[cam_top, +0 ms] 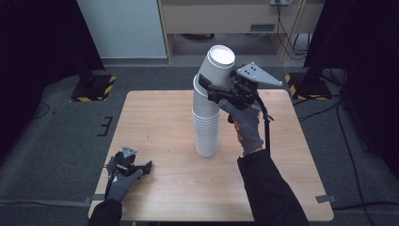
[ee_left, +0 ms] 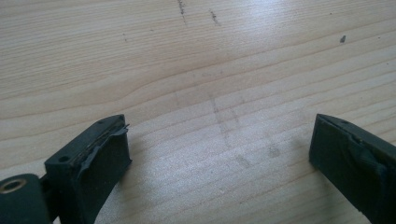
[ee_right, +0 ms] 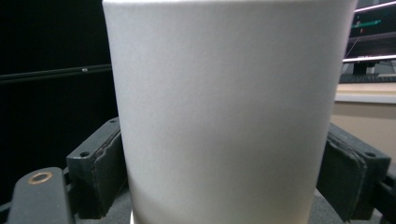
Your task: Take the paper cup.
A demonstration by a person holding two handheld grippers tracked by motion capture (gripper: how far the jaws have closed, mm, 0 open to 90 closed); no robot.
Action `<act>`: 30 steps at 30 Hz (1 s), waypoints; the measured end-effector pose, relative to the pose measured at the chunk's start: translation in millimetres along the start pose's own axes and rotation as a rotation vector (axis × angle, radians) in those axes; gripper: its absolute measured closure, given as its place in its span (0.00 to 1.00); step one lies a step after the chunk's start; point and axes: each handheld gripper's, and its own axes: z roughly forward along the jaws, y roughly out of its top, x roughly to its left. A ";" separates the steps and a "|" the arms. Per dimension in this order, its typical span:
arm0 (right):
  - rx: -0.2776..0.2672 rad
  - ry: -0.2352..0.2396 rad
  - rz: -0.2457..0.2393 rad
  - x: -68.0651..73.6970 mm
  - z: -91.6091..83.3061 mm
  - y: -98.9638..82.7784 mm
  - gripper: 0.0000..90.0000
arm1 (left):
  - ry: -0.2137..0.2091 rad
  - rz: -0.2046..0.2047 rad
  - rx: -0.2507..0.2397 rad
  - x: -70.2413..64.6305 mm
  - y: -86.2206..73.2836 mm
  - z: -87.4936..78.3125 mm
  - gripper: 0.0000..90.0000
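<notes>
A tall stack of white paper cups (cam_top: 206, 134) stands near the middle of the wooden table (cam_top: 155, 117). The top cup (cam_top: 217, 66) leans to the right above the stack, still partly sleeved over the cup below. My right gripper (cam_top: 210, 88) is shut on this top cup from the right side. In the right gripper view the cup's white wall (ee_right: 224, 107) sits between the two black pads (ee_right: 105, 163), which press on both sides. My left gripper (cam_top: 145, 167) rests on the table at the near left, open, with bare wood between its jaws (ee_left: 219, 149).
Black stands with yellow-striped bases (cam_top: 94, 87) flank the table's far corners on grey carpet. Cables (cam_top: 339, 117) run along the floor at the right. A wooden cabinet (cam_top: 226, 19) stands behind the table.
</notes>
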 end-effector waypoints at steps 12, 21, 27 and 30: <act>-0.054 -0.019 0.027 -10.4 -26.5 6.9 0.16 | 0.000 0.000 0.000 0.0 0.0 0.0 0.05; -0.067 -0.040 0.050 -18.4 -50.5 1.7 0.16 | 0.000 0.000 -0.001 -0.1 0.0 0.1 0.05; -0.050 -0.064 0.057 -25.5 -66.2 -7.9 0.16 | 0.001 0.001 0.000 -0.1 0.0 0.1 0.05; -0.041 -0.077 0.055 -28.7 -74.6 -11.9 0.16 | 0.001 0.001 0.000 -0.2 0.1 0.1 0.05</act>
